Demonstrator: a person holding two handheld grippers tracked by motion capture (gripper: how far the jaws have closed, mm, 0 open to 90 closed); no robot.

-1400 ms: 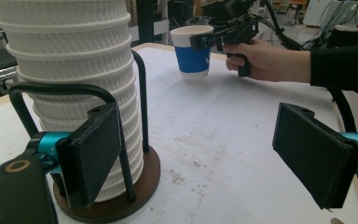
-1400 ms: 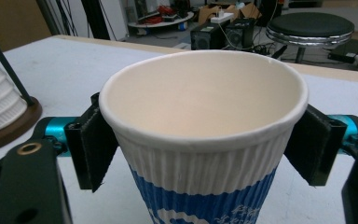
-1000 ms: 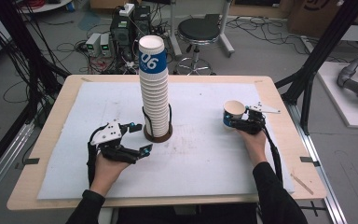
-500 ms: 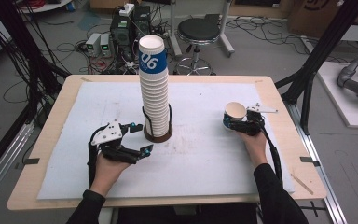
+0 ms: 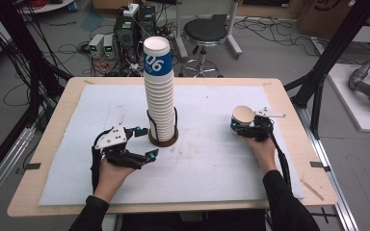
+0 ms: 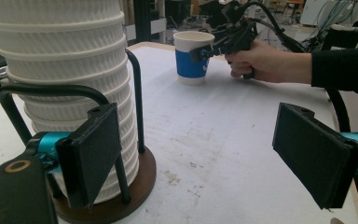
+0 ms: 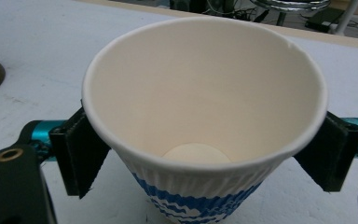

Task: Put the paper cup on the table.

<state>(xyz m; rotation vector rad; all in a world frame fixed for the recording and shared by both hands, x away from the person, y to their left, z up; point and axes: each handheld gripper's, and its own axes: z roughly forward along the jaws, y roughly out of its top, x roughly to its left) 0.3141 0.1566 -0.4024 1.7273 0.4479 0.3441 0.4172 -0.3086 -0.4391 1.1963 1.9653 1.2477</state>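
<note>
So the right hand-held gripper [image 5: 244, 129] has a single paper cup [image 5: 243, 117] standing upright on the white surface [image 5: 212, 163], off to the right and well apart from the tall cup stack [image 5: 159, 91] in its brown holder [image 5: 163, 140]. Its jaws have just been opening; the right gripper view shows the cup's empty inside sitting between them, pads right at the wall, not clearly squeezing. The left hand-held gripper [image 5: 142, 143] rests just beside the holder, jaws apart, nothing in them. The left gripper view catches the cup's blue band.
</note>
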